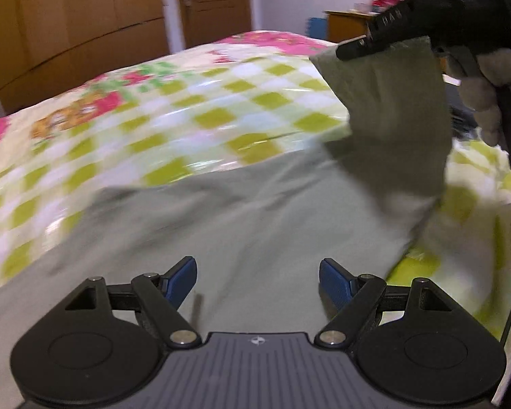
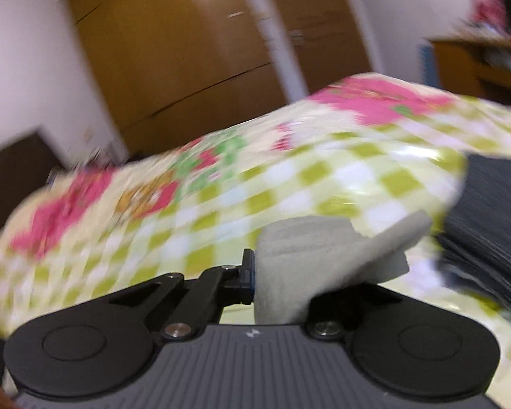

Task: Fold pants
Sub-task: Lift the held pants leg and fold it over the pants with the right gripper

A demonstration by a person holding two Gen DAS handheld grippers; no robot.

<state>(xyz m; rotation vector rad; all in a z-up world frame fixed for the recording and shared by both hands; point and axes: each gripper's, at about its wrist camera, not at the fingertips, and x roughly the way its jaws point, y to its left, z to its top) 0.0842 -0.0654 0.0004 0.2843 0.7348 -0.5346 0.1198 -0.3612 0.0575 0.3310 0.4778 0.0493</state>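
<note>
pants [image 1: 255, 211]: spread on bed quilt [image 1: 153, 109], one end lifted | right gripper [image 2: 255, 274] clamps that end | left gripper [image 1: 258, 281] spread, empty | soft, limp, light: grip hems, corners.

Matt grey-green cloth pants [image 1: 255, 211], glossy checked bedcover [image 1: 173, 116], smooth wood wardrobe [image 1: 85, 17], matt plastic grippers w/ metal rivets

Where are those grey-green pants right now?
The pants lie spread on the checked bedspread in the left wrist view, one end lifted at upper right by the right gripper.
</note>
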